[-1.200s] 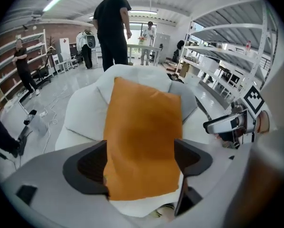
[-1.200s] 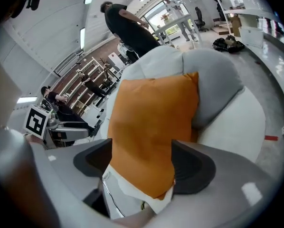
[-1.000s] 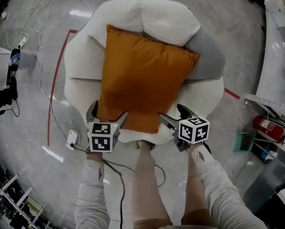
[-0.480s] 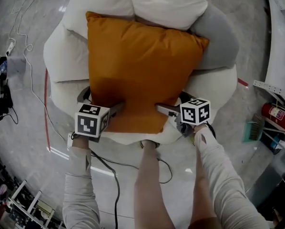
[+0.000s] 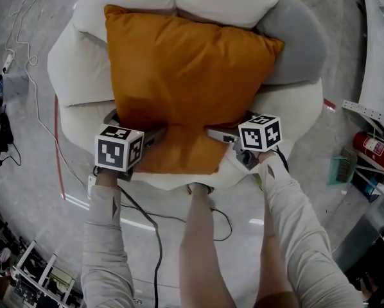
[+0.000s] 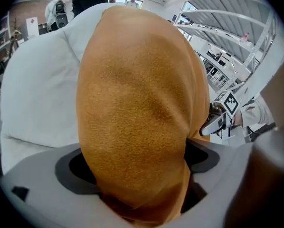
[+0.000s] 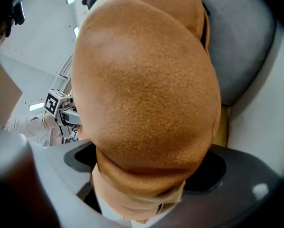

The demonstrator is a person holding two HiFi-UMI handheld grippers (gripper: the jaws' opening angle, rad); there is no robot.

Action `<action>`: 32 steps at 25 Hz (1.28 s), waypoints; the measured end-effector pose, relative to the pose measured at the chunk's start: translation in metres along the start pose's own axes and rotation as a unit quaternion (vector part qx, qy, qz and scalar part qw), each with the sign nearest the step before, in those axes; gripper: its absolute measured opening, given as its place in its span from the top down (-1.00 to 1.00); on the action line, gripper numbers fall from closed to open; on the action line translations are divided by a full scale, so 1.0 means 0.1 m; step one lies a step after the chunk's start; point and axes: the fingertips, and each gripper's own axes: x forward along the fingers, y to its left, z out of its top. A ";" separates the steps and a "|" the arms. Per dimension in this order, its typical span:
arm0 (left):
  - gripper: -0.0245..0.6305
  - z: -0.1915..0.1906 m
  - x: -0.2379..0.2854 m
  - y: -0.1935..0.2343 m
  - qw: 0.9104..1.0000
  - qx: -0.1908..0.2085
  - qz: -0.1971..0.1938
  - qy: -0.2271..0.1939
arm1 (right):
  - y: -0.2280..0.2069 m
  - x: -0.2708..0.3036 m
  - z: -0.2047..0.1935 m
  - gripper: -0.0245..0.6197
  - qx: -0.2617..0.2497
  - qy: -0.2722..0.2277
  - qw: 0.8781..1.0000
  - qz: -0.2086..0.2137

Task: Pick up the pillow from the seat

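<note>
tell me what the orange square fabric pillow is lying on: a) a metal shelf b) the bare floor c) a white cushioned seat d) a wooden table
c, since the orange square fabric pillow lies across the white cushioned seat, whose padding shows on all sides of it.

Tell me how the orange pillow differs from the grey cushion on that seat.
The orange pillow lies on top in the middle, square-cornered; the grey cushion bulges rounded at the right edge. The orange pillow's corner overlaps the grey cushion, which is partly hidden. Both rest on the white seat.
</note>
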 end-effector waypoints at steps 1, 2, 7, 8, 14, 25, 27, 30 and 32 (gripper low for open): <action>-0.77 0.00 -0.01 -0.02 1.000 0.001 0.003 -0.004 | 0.02 -0.01 0.00 -0.69 -0.002 0.001 1.000 -0.001; -0.70 0.00 -0.02 -0.04 1.000 0.002 0.005 -0.007 | 0.04 -0.02 0.00 -0.60 -0.003 0.002 1.000 -0.003; -0.36 -0.01 -0.13 -0.14 1.000 0.009 0.010 -0.004 | 0.19 -0.11 -0.02 -0.28 -0.002 -0.001 1.000 -0.021; -0.31 -0.02 -0.16 -0.17 1.000 0.011 0.011 0.000 | 0.23 -0.14 -0.03 -0.23 -0.001 -0.001 1.000 -0.026; -0.21 -0.01 -0.42 -0.41 1.000 0.022 0.007 0.002 | 0.46 -0.44 -0.09 -0.12 -0.002 -0.008 0.999 -0.054; -0.21 -0.14 -1.16 -1.15 0.999 -0.040 0.004 -0.031 | 0.97 -1.38 -0.09 -0.12 -0.091 0.029 0.993 -0.075; -0.21 -0.13 -1.35 -1.27 0.998 -0.050 0.006 -0.040 | 1.11 -1.54 -0.07 -0.12 -0.103 0.036 0.991 -0.072; -0.22 -0.08 -1.58 -1.49 0.996 -0.069 0.013 -0.057 | 1.28 -1.84 -0.01 -0.12 -0.122 0.045 0.989 -0.070; -0.22 -0.04 -1.75 -1.65 0.995 -0.077 0.016 -0.065 | 1.38 -2.05 0.03 -0.12 -0.134 0.049 0.987 -0.071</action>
